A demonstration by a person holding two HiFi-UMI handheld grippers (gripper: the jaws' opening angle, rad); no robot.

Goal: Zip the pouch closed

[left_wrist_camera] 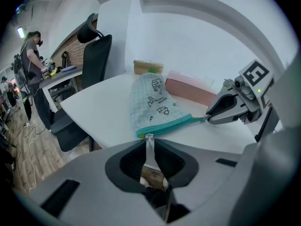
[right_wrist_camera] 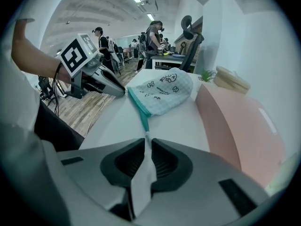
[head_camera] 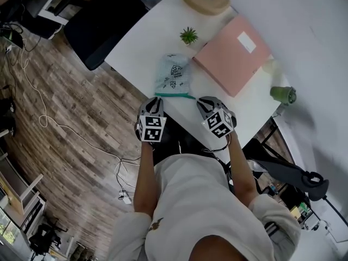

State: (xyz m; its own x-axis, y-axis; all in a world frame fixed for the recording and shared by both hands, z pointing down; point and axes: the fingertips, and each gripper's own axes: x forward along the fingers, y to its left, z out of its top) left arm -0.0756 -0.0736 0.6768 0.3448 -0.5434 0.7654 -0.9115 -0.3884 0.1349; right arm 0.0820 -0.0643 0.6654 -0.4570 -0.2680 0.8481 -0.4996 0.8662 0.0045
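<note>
On table [head_camera: 142, 34] | pouch [head_camera: 173, 76] long axis points away, zip [head_camera: 175, 95] nearest | left tongs [left_wrist_camera: 149, 140], right tongs [right_wrist_camera: 146, 142] barely apart

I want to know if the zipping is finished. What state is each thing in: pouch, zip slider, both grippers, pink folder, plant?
pouch: flat on the table, zip looks closed end to end
left gripper: jaws a crack apart, gripping nothing
zip slider: at the zip's end, by the left gripper's tips
right gripper: jaws a crack apart, zip's tail at their tips
pink folder: closed, lying flat
plant: upright
</note>
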